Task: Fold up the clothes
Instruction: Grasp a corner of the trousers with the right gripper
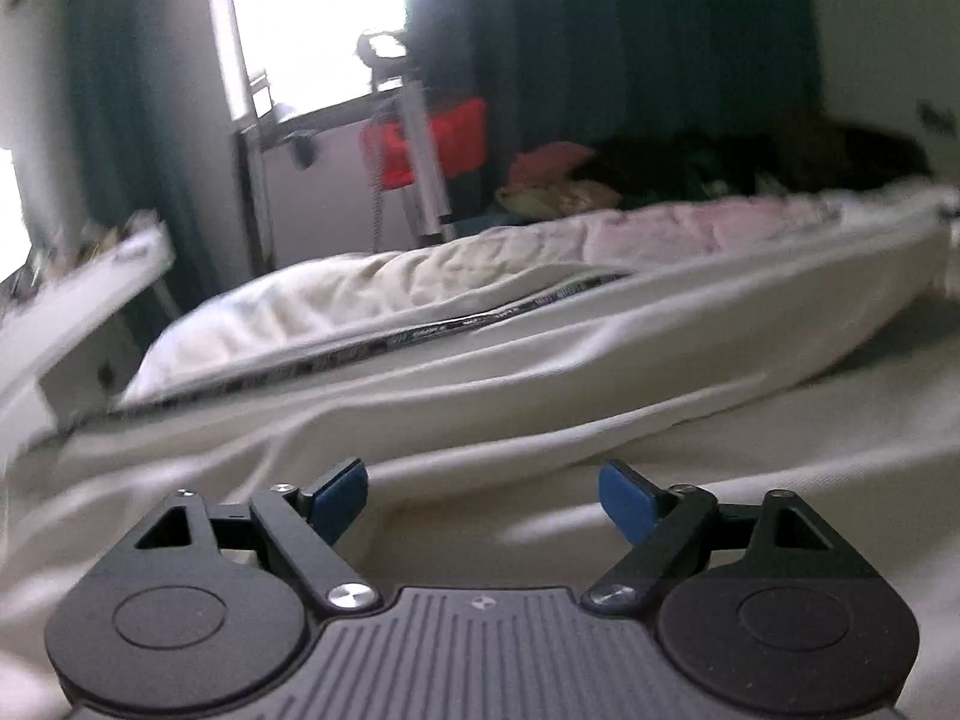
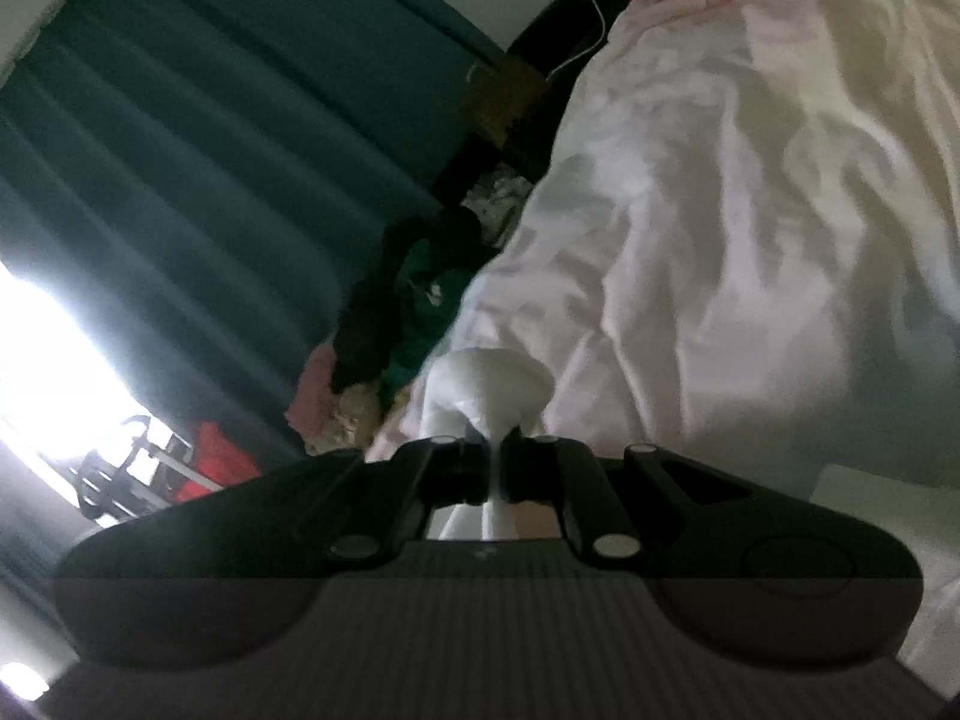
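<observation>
In the left wrist view, the left tongs hang low over the bed, spread wide, with nothing between the two flat blue pads. Their black arms are smooth and hard, and the body behind them is grey with fine ribs. Under and in front of them lies the white garment, a soft, thick cloth with long shallow folds. Along its upper edge runs a dark band with small printed letters, too blurred to read. Behind it the wrinkled pale sheet of the bed looks slightly pink. Farther back there is a heap of dark and pink clothes, a red box beside a metal frame, and dark green curtains next to a bright window.

In the right wrist view, the right tongs are pressed together on a bunch of the white cloth, which swells out round just above the tips. To the right the pale sheet spreads in soft creases. To the left hang the pleated green curtains, with a dark pile of clothes at the bed's edge.
</observation>
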Demonstrator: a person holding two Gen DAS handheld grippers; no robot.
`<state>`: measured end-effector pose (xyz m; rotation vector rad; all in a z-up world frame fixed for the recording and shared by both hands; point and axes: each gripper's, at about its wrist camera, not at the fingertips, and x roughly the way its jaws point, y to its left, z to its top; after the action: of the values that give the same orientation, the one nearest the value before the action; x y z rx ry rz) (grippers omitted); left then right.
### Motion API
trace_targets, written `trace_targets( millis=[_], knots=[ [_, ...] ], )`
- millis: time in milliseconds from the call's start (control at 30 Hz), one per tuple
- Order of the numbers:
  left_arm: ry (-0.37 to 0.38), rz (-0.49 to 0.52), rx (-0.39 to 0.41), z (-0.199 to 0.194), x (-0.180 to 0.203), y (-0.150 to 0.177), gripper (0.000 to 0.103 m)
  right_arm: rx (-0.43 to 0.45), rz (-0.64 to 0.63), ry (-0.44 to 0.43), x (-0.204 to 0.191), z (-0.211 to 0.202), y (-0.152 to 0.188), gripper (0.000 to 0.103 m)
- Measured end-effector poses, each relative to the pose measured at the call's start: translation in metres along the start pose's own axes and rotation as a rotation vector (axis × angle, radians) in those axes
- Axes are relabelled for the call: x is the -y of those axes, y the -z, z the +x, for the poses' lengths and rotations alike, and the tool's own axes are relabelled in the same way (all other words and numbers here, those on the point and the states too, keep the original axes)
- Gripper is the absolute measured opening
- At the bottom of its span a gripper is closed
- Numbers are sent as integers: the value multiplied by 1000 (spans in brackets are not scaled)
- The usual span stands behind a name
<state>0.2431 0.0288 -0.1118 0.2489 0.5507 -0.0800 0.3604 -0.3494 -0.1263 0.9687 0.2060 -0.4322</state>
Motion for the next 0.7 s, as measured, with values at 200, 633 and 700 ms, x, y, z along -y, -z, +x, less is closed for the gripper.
trace_targets(
  millis=[200,633,700],
  knots=[
    [67,-42,-39,25,-12,-2,77,-9,-77,74,10,-3,4,7],
    [124,-219,31,-52,-28,-17,85,-72,-371,211,23,-16,17,12],
    [121,-259,48,-66,-31,-17,85,-99,-420,227,23,-18,21,13]
  ],
)
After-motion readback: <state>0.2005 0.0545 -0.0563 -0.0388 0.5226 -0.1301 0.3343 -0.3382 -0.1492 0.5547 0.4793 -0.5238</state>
